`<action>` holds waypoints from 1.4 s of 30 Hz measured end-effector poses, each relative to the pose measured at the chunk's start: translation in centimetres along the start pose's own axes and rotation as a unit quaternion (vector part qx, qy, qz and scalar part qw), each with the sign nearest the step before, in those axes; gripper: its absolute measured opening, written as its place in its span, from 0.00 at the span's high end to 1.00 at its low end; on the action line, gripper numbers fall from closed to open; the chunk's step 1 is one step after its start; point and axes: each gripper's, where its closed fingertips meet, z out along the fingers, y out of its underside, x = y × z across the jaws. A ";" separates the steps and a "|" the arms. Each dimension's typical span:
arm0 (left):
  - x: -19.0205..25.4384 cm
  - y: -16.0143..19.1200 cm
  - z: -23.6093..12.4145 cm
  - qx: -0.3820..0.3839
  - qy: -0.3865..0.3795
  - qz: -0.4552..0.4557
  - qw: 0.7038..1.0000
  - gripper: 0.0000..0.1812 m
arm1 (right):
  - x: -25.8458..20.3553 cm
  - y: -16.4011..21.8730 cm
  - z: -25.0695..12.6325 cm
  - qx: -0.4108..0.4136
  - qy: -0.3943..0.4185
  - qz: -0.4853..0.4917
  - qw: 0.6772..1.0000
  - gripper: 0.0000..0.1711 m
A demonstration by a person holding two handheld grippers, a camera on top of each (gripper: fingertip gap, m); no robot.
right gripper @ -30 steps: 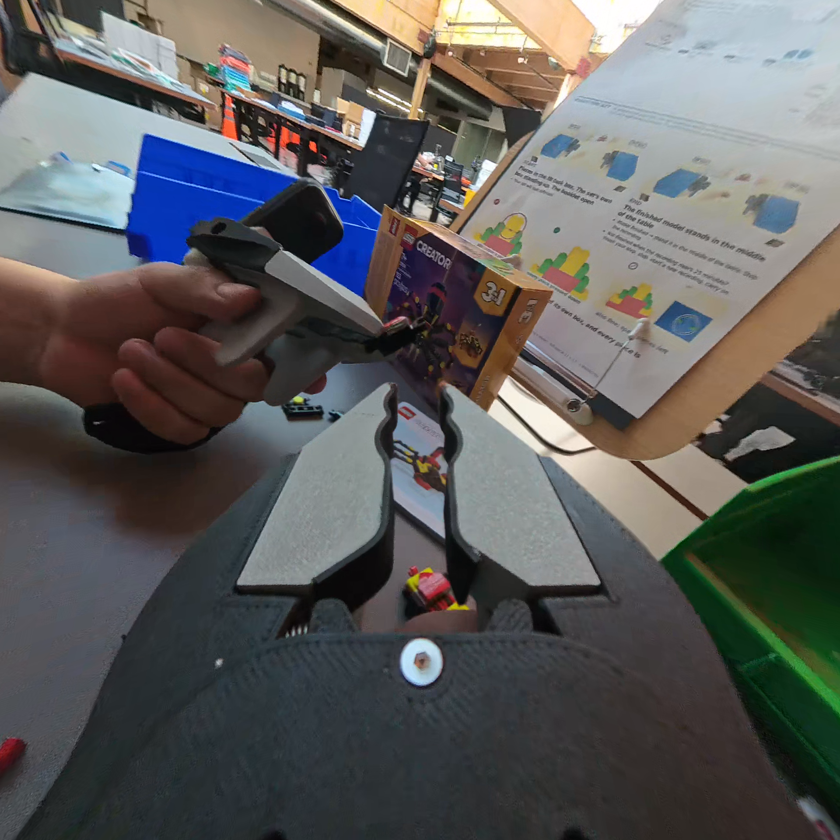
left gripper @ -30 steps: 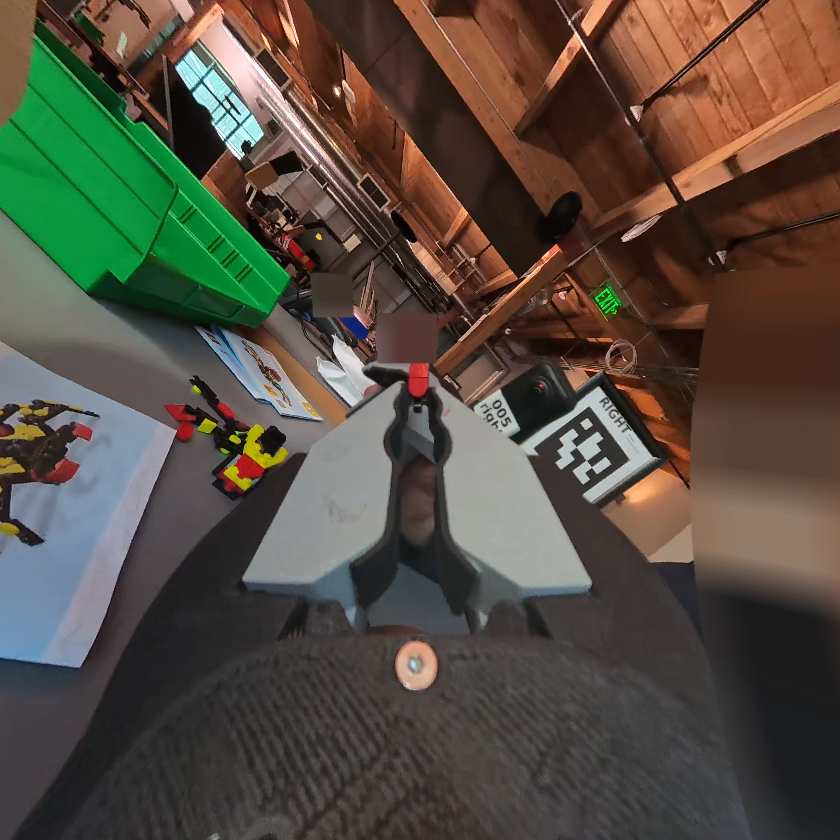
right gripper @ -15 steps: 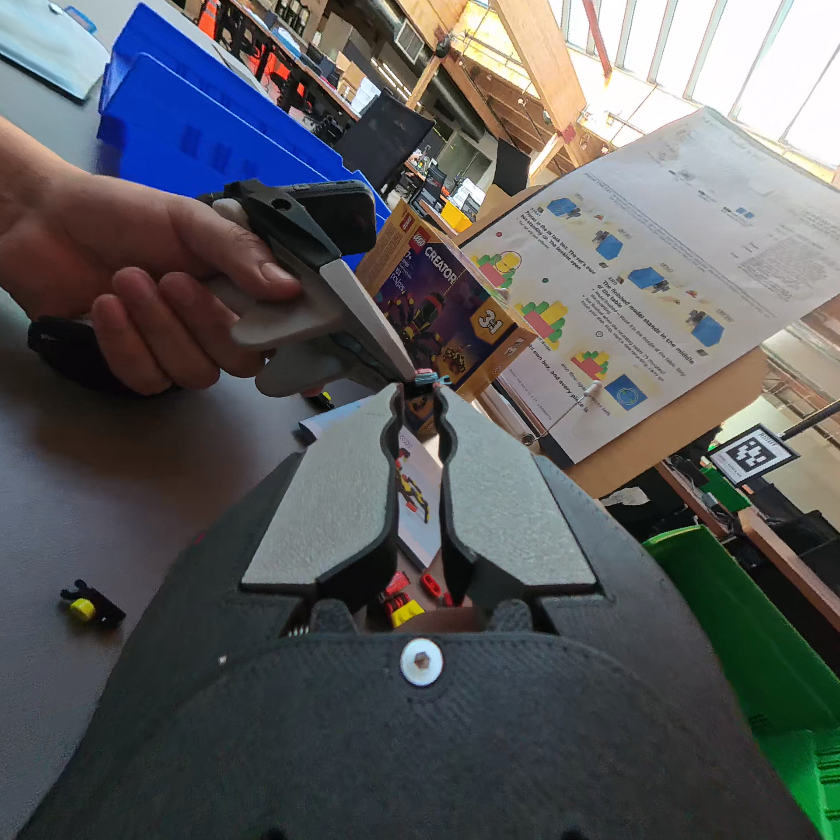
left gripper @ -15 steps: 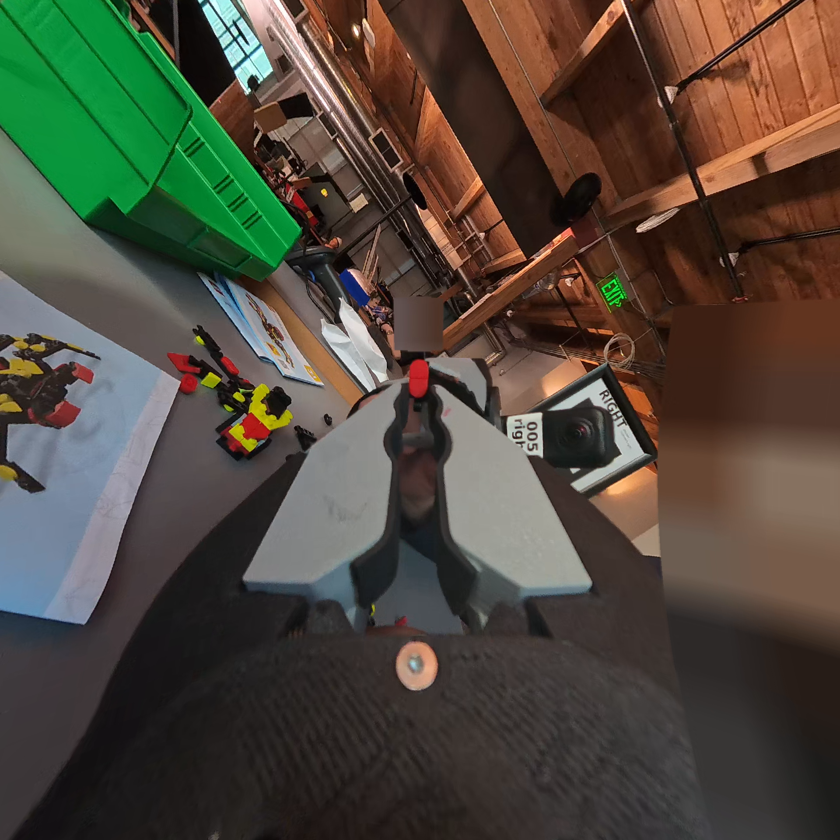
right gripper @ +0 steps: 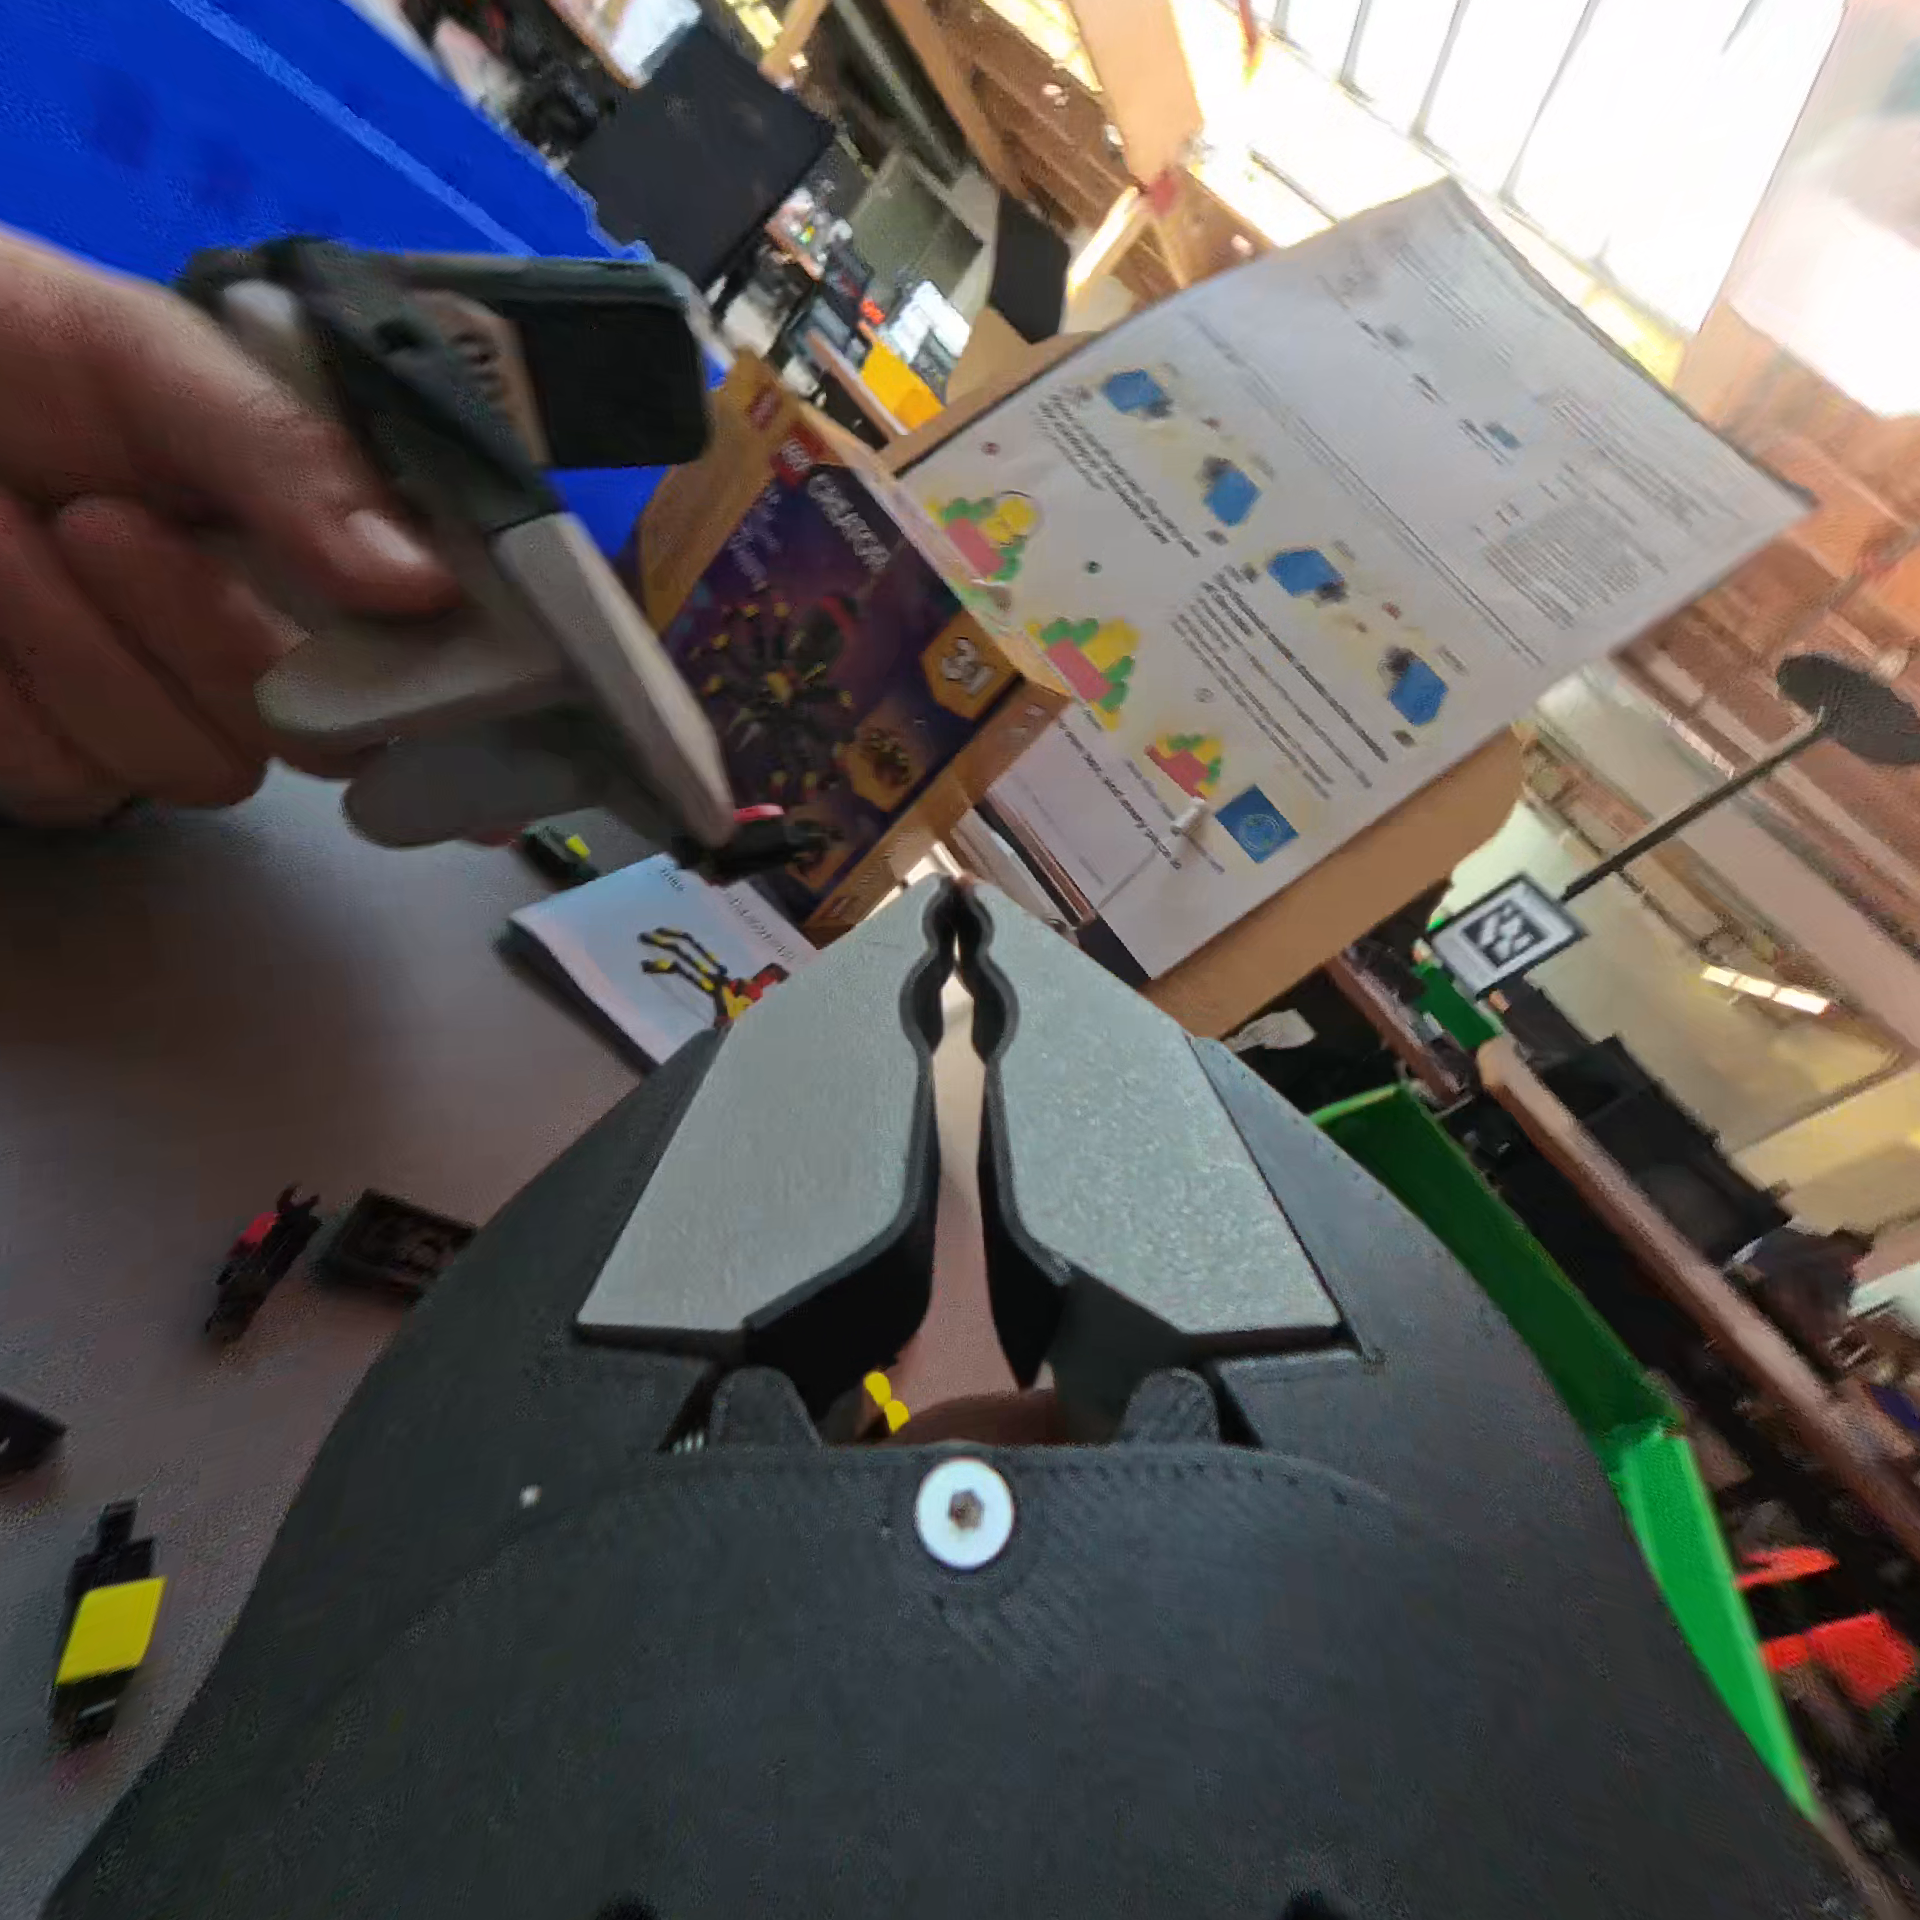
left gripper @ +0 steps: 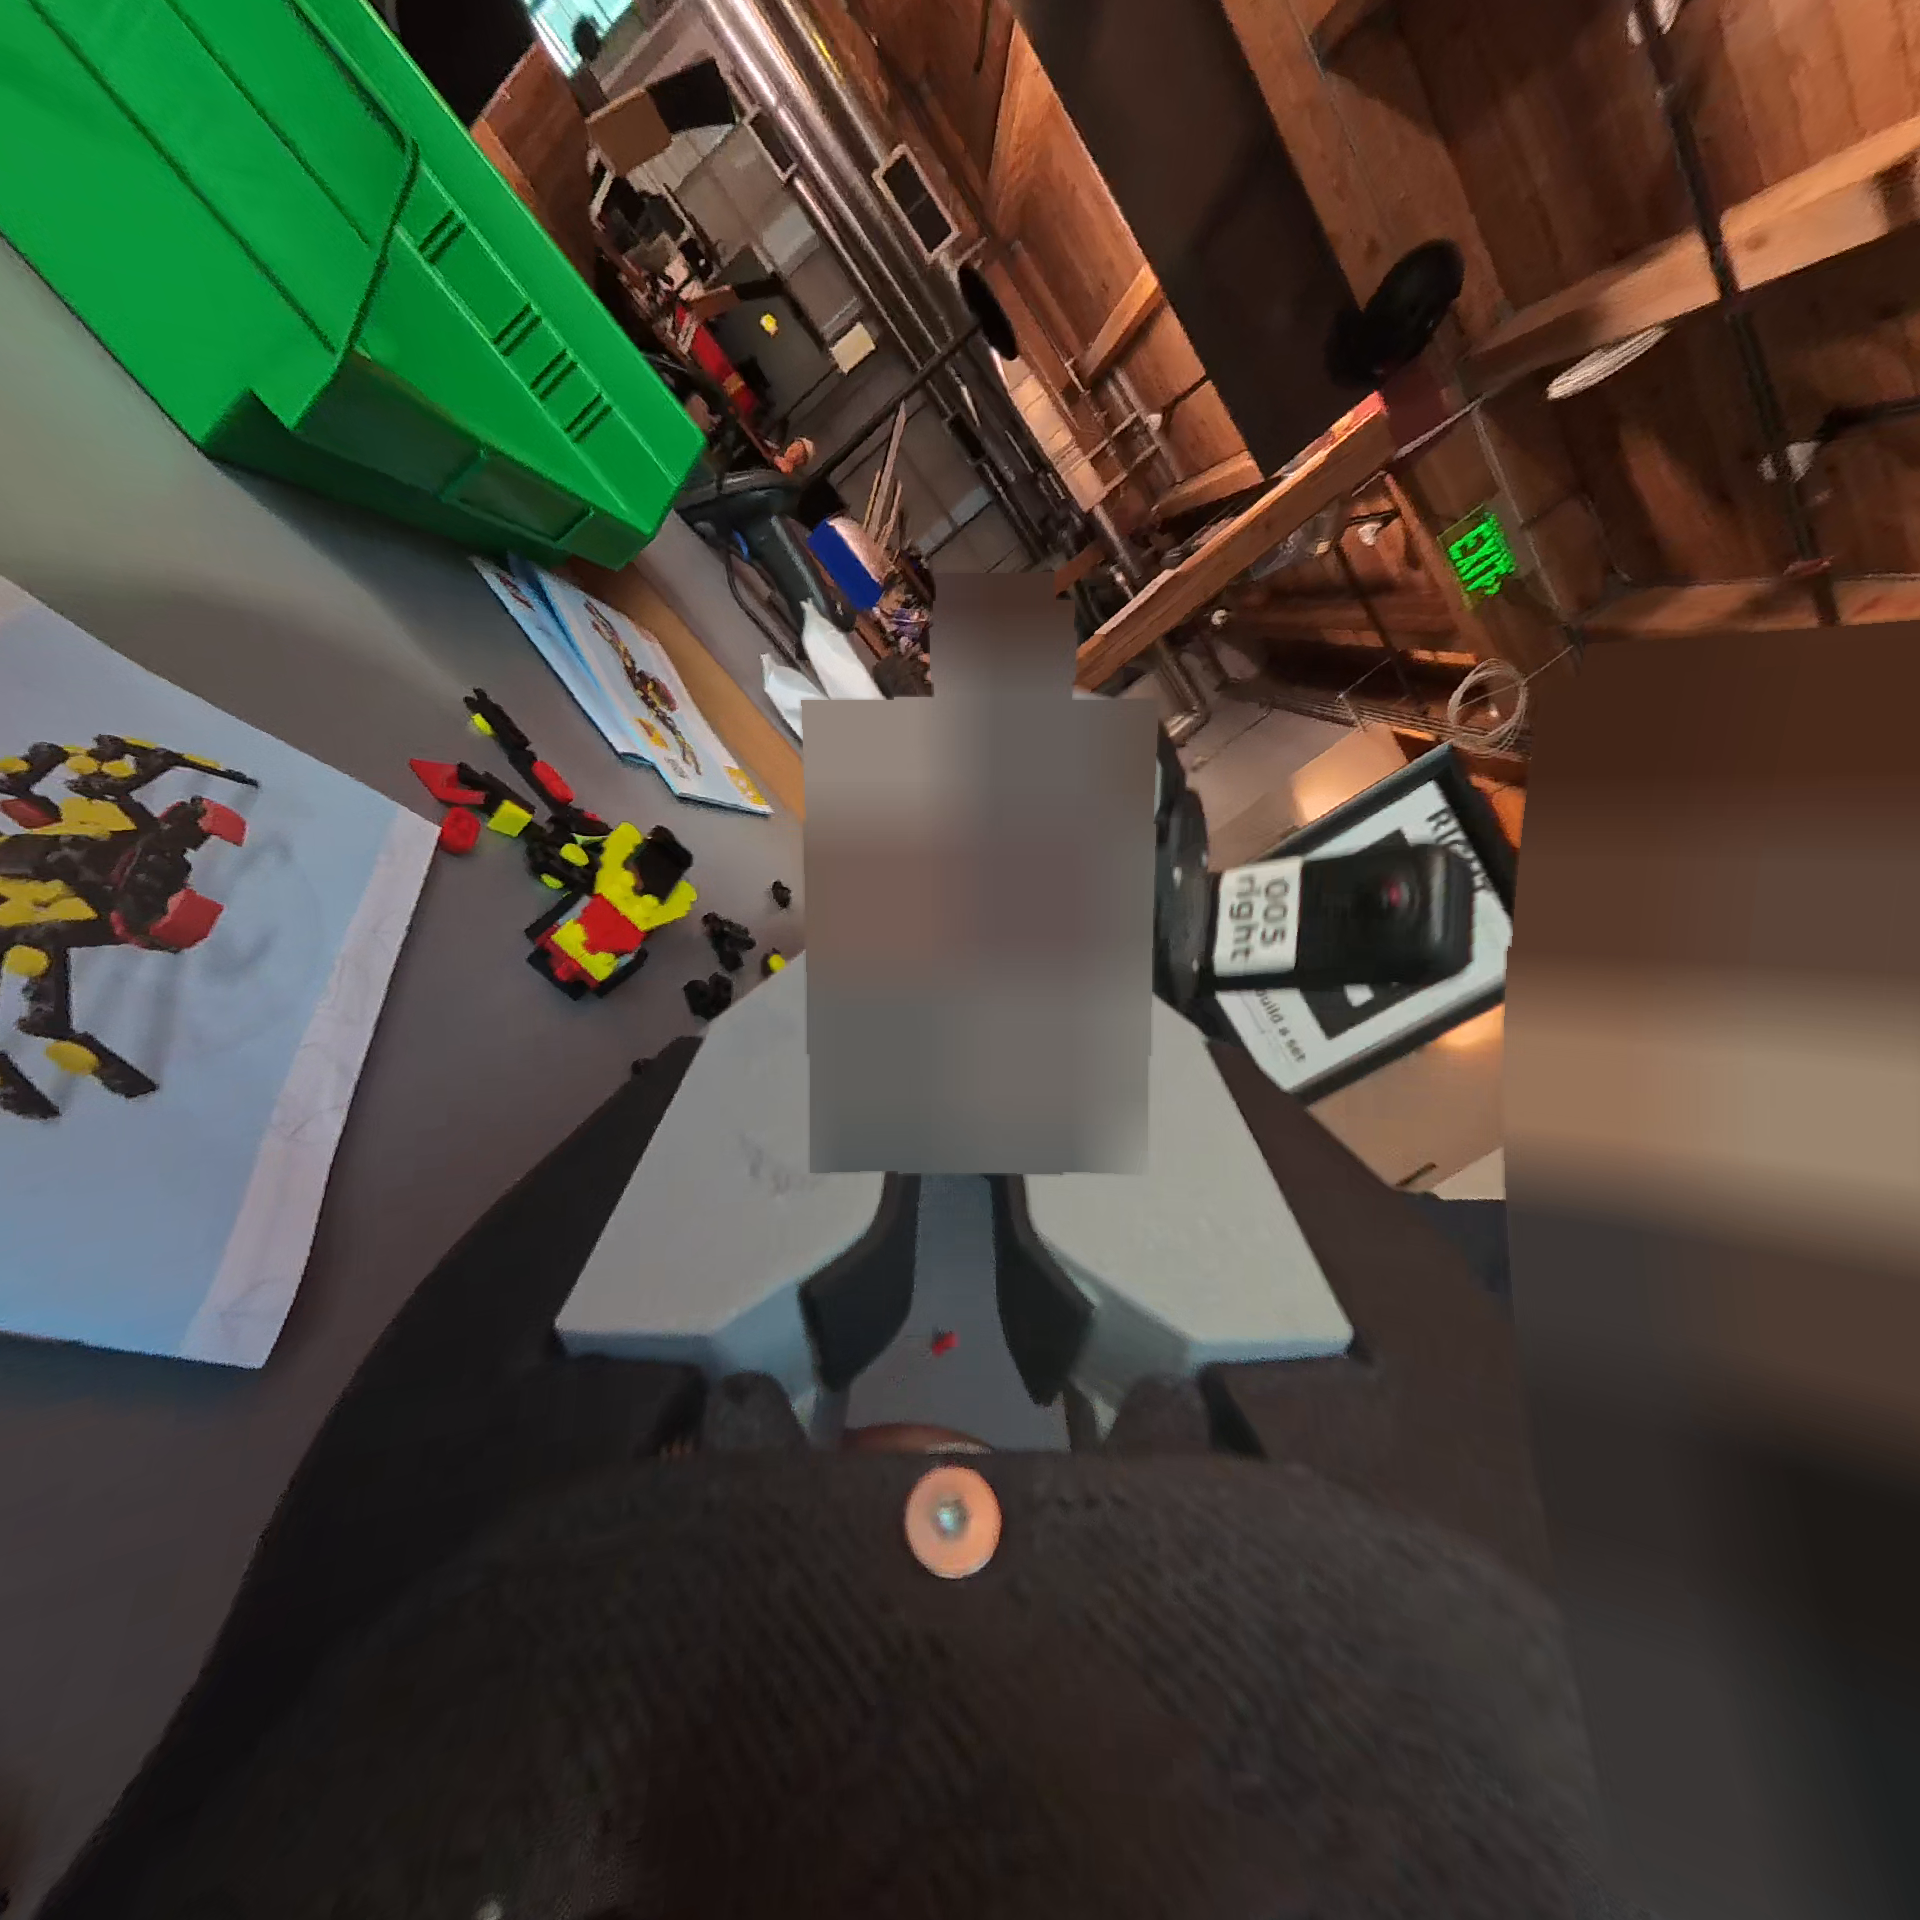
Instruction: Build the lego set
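1. Bins frame your workspace: a green bin (left gripper: 312, 260) stands at the far edge of the grey table (left gripper: 208, 1455), and a blue bin (right gripper: 260, 125) sits behind your left hand (right gripper: 135, 540).
2. Paper comes next: a printed sheet (left gripper: 156, 987) picturing the model lies flat, with an instruction booklet (left gripper: 634, 686) beyond it.
3. Your right gripper (right gripper: 958, 902) has its tips pressed together on nothing.
4. Your left gripper (right gripper: 727, 831) pinches a small red-and-black piece (right gripper: 764, 831) just above the right gripper's tips.
5. Lego build (left gripper: 613, 914), yellow, red and black, rests on the table among loose pieces (left gripper: 499, 790).
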 end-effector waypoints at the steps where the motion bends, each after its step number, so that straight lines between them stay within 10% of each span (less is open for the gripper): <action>1: 0.0 -0.1 -0.1 0.003 -0.002 0.003 1.000 0.97 | 1.2 0.3 -0.2 0.008 -0.002 0.064 0.998 1.00; 7: 0.5 -0.1 0.5 0.016 0.008 0.068 0.998 0.97 | -1.0 -0.7 -0.5 0.072 -0.211 0.369 0.902 1.00; 22: 0.0 -0.7 0.4 0.046 -0.032 0.119 0.991 0.97 | -3.4 -1.1 0.1 0.067 -0.314 0.520 0.791 0.93; 42: -0.1 -0.4 0.6 0.038 -0.041 0.133 0.990 0.97 | -3.8 -1.0 0.3 0.059 -0.318 0.514 0.794 0.92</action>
